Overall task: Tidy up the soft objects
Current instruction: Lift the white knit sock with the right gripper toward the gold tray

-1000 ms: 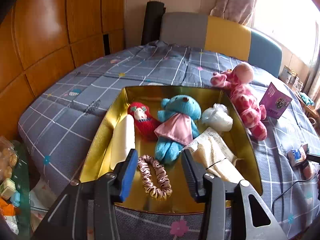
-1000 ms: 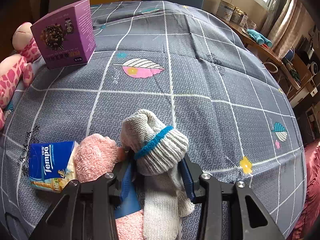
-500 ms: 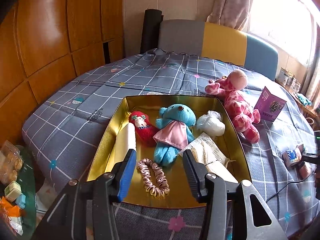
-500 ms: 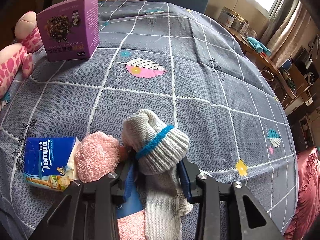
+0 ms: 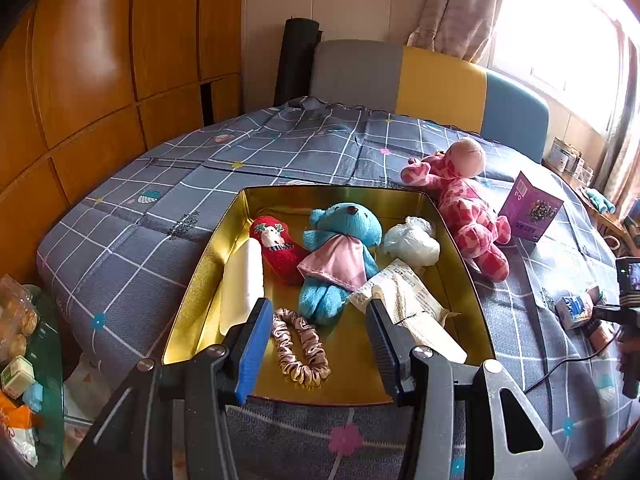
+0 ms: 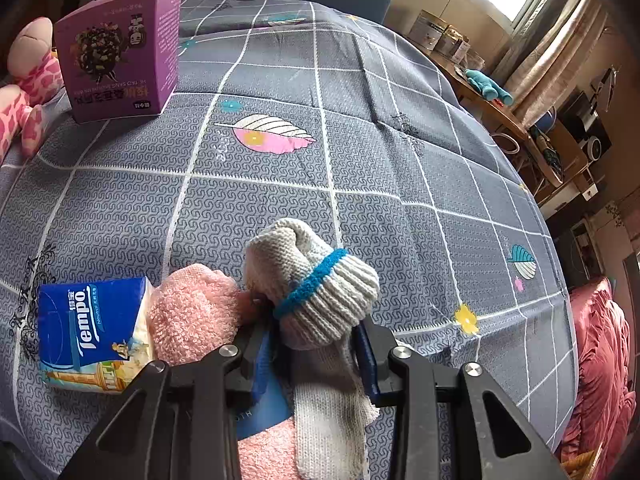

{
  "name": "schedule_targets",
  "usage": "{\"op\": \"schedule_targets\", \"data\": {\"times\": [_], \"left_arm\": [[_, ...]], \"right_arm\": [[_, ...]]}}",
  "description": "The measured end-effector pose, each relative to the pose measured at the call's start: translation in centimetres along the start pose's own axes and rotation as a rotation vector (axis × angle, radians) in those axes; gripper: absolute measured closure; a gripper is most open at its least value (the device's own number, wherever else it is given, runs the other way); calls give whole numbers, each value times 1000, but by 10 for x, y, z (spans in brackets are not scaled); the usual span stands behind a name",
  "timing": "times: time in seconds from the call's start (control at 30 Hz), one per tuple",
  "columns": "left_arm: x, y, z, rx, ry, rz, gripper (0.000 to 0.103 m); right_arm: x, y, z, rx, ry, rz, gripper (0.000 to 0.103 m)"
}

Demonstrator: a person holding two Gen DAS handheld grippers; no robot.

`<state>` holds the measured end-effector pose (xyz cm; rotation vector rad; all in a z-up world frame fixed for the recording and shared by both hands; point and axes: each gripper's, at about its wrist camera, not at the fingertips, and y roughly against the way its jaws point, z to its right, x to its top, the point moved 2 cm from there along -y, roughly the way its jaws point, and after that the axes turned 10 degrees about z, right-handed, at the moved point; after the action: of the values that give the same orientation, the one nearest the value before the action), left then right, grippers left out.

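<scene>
The right gripper [image 6: 316,344] has its fingers [image 6: 366,350] narrowed around a rolled grey knitted sock [image 6: 316,280] with a blue band, the bundle bulging forward past the tips while its loose leg hangs back beneath them. The hold looks shallow: the pads seem to press the soft waist of the roll, so my judgement is that a quick lift could let the yarn compress and the bundle squeeze out forward. Just to the left of the fingers a pink fuzzy sock [image 6: 192,312] lies touching the grey one, and part of it runs under the fingers; it may cling and get dragged along, then drop somewhere on the bed [image 6: 360,160]. The Tempo tissue pack [image 6: 90,332] lies further left against the pink sock and could be nudged by the same pull. The dangling leg could also catch on the rim of the gold tin tray [image 5: 464,256] on the way in. The left gripper [image 5: 316,344] hovers with its fingers [image 5: 252,340] wide apart and holding nothing, over the near end of that tray, where a pink scrunchie [image 5: 300,344] lies between them and a blue teddy bear [image 5: 336,256], a red plush [image 5: 276,244] and a cream packet [image 5: 404,304] lie ahead. The tray is fairly full, so the sock may land on top and roll. A pink giraffe plush [image 5: 468,208] and a purple box [image 5: 530,210] lie outside it, ahead and right.
</scene>
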<state>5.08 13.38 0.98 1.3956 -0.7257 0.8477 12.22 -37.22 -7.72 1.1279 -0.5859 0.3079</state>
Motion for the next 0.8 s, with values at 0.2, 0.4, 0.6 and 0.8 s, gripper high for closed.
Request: {"op": "schedule_targets", "data": {"times": [0.2, 0.4, 0.6, 0.8], "left_arm": [[-3, 2, 2, -17, 4, 4, 54], [-6, 2, 3, -30, 3, -1, 53], [-8, 3, 5, -37, 2, -2, 53], [-8, 2, 4, -35, 2, -6, 51]], "right_arm": [[1, 0, 2, -7, -45, -13, 69], [7, 0, 15, -4, -100, -1, 69], [9, 5, 21, -3, -123, 19, 69], [18, 35, 32, -38, -184, 126, 69]]}}
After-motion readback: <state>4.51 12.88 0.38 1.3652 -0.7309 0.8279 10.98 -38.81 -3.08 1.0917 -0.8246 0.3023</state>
